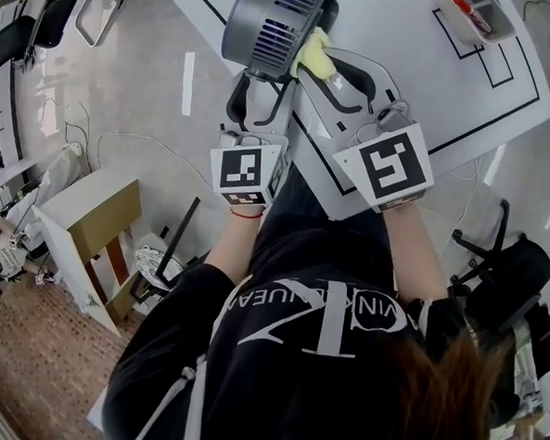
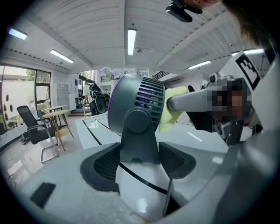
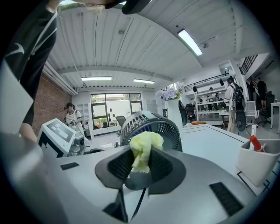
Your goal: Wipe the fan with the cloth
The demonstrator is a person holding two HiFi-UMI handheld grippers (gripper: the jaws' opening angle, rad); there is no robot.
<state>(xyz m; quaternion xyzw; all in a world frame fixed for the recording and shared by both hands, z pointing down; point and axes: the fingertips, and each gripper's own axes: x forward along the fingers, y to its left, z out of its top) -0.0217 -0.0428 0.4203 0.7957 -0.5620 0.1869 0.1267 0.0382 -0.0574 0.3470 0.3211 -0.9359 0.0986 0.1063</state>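
A round dark-grey fan [image 1: 273, 24] stands near the front edge of the white table [image 1: 468, 96], its slatted housing tilted. My left gripper [image 1: 259, 97] is shut on the fan's stand; in the left gripper view both pads press that grey stand [image 2: 139, 135] just above the white base. My right gripper [image 1: 328, 74] is shut on a bunched yellow cloth [image 1: 313, 54]. The cloth touches the right side of the fan's housing. In the right gripper view the cloth [image 3: 142, 151] sticks up between the jaws, with the fan [image 3: 151, 127] right behind it.
A white container [image 1: 473, 17] with a red item stands at the table's back right. The table's front edge runs just below both grippers. On the floor are a white cabinet [image 1: 89, 222] to the left and a black chair [image 1: 504, 266] to the right. A person [image 3: 71, 116] stands far off.
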